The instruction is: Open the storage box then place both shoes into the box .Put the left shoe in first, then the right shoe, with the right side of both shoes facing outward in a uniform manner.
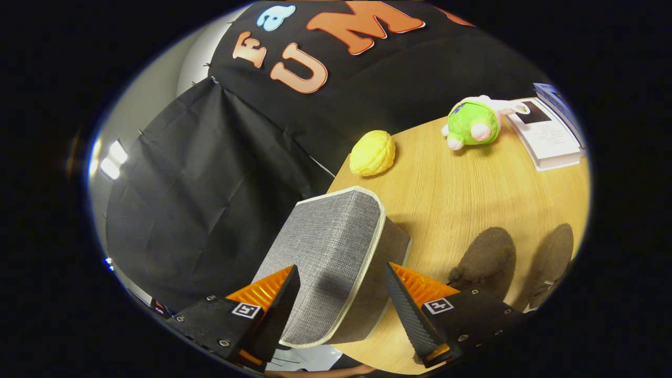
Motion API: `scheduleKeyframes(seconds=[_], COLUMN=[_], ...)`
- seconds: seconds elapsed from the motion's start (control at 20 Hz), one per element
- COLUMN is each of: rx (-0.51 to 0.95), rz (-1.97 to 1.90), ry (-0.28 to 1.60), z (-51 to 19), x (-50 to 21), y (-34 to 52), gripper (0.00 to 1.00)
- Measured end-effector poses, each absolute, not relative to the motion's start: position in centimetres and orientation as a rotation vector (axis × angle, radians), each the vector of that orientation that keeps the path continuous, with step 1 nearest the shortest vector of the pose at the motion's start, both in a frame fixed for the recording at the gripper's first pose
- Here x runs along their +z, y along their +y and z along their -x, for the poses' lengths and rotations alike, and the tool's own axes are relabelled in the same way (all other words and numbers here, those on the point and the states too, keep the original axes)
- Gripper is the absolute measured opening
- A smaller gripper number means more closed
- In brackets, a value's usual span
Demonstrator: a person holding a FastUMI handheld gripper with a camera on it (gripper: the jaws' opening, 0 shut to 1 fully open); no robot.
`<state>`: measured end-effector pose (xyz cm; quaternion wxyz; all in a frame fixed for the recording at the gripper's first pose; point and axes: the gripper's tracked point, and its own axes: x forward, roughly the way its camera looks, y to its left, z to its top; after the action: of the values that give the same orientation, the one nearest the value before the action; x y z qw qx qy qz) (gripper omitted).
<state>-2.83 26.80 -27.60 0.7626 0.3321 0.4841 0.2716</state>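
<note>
Wooden table (472, 194): light grain, round-edged, backed by black cloth wall (210, 173) with pinned creases; white wall and bright lamp glare off to the side.
Storage box (336, 257): grey woven fabric, pale piping along the rim, rounded corners, sits at table edge, between the fingers and just ahead. Lid face tilted toward camera; open or closed state unclear from here.
Gripper (341, 294): spread wide, one finger either side of box, ridged pads facing in, no clear contact on either side.
Two shoes (485, 260): dark brown, fuzzy suede-like, side by side on table beside the box, past the right finger.
Booklet stack (548, 136): white, far edge of table.
Green plush toy (472, 123): soft, next to booklets.
Yellow bumpy round object (373, 152): walnut-shaped, beyond the box.
</note>
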Motion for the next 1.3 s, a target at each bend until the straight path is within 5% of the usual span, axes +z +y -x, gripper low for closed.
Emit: scheduleKeyframes(seconds=[0.5, 0.85, 1.3], rx=[0.636, 0.599, 0.632], rz=[-0.977, -1.024, -0.899], ry=[1.049, 1.05, 0.966], z=[2.2, 2.1, 1.3], x=[-29.4, -29.0, -25.2], y=[29.5, 29.8, 28.6], gripper=[0.95, 0.7, 0.64])
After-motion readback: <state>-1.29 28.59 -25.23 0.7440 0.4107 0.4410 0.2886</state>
